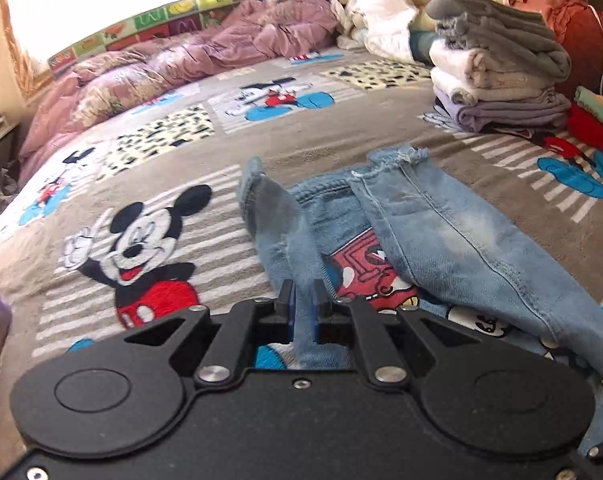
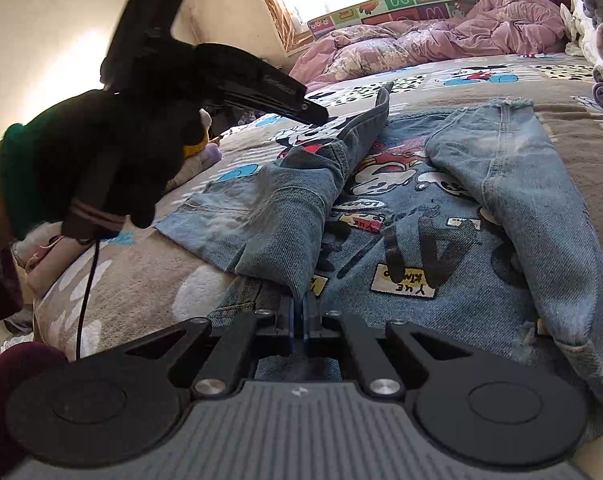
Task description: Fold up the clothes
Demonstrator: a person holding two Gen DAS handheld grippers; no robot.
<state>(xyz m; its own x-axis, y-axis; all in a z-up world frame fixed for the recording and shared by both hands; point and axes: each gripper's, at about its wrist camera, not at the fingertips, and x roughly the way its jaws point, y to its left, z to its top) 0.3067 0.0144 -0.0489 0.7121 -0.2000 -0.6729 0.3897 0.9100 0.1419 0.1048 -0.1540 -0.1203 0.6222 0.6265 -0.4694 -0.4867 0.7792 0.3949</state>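
Pinching denim jacket (image 2: 441,240) sleeve | both hand-held grippers (image 1: 302,300) (image 2: 300,312); bed (image 1: 341,128)

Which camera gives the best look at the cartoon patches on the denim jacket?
The right wrist view: the blue denim jacket lies spread out, its cartoon patches mostly visible. The left wrist view shows only a red patch between its folded sleeves.

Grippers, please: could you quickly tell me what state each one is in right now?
Left gripper: closed on a fold of the denim jacket.
Right gripper: closed on the denim jacket's edge.
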